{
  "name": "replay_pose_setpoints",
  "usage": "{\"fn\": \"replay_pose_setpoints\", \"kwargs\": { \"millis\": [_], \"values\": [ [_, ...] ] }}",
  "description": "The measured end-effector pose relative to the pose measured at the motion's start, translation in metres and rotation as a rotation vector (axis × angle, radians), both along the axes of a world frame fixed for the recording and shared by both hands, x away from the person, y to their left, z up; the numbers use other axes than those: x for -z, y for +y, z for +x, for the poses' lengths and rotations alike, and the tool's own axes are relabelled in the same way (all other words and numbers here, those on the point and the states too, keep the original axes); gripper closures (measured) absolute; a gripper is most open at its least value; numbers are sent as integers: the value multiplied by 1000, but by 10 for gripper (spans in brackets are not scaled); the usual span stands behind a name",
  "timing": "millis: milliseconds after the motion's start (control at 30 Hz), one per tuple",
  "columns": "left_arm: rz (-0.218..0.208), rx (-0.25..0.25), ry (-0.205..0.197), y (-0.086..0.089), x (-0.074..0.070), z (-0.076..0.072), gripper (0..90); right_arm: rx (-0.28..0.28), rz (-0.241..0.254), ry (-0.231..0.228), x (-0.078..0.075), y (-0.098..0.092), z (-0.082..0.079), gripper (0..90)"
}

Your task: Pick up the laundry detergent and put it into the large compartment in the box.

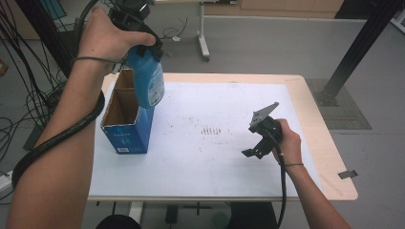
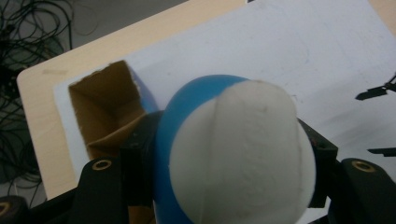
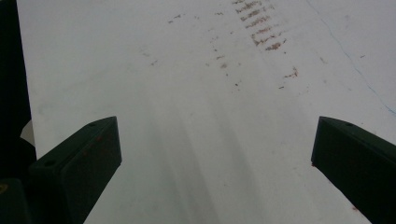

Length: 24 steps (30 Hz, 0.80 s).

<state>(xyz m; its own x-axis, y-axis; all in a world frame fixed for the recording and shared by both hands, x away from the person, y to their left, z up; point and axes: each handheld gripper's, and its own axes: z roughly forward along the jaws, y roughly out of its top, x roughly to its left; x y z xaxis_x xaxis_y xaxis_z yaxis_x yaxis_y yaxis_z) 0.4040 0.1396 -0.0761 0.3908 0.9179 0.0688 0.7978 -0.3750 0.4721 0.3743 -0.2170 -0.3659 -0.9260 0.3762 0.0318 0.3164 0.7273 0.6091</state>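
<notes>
Bottle (image 1: 149,82): we see a bright blue body with a pale label panel; in the left gripper view its end (image 2: 243,154) is matt white with blue showing round the edge.
Box (image 1: 125,136): blue outside with small white print near the base, plain brown cardboard inside.
Left claw (image 1: 143,45): black, with brass-coloured screw rings in the left gripper view.
Right claw (image 1: 253,150): black, topped by a grey three-cornered plate.
Table (image 1: 315,124): light wood edge around a white sheet (image 1: 229,162).
Marks (image 1: 212,130): we see short rust-brown dashes in rows on the white, with scattered specks nearby.
Floor (image 1: 267,43): grey.
</notes>
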Motion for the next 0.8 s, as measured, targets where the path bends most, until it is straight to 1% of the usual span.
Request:
{"fn": "replay_pose_setpoints", "kwargs": {
  "millis": [33, 133, 200, 233, 300, 400, 433, 467, 500, 533, 800],
  "values": [
    [-2, -28, 1, 8, 1, 1, 378, 0, 1, 3, 1, 1, 0, 14],
    [-6, -69, -1, 20, 3, 3, 378, -3, 4, 4, 2, 2, 0, 14],
    [-3, -79, 2, 23, 4, 3, 378, -7, 4, 2, 2, 3, 1, 14],
    [-5, -101, 0, 30, 5, 5, 378, -7, 4, 2, 2, 3, 1, 13],
    [-9, -130, -1, 36, 5, 6, 378, -7, 5, 3, 2, 3, 1, 14],
    [-8, -156, 3, 43, 7, 8, 377, -7, 6, 4, 2, 3, 1, 14],
    [-5, -158, 6, 44, 8, 9, 377, -6, 9, 2, 2, 3, 1, 14],
    [-8, -170, 5, 47, 9, 10, 377, -6, 11, 2, 2, 3, 1, 14],
    [-8, -170, 5, 47, 9, 10, 378, -6, 11, 2, 2, 3, 1, 14],
    [-12, -188, 4, 50, 10, 12, 377, -6, 9, 3, 2, 3, 2, 14],
    [-7, -242, -2, 61, 16, 18, 377, -1, 10, 8, 4, 2, 3, 14]
  ]
}}
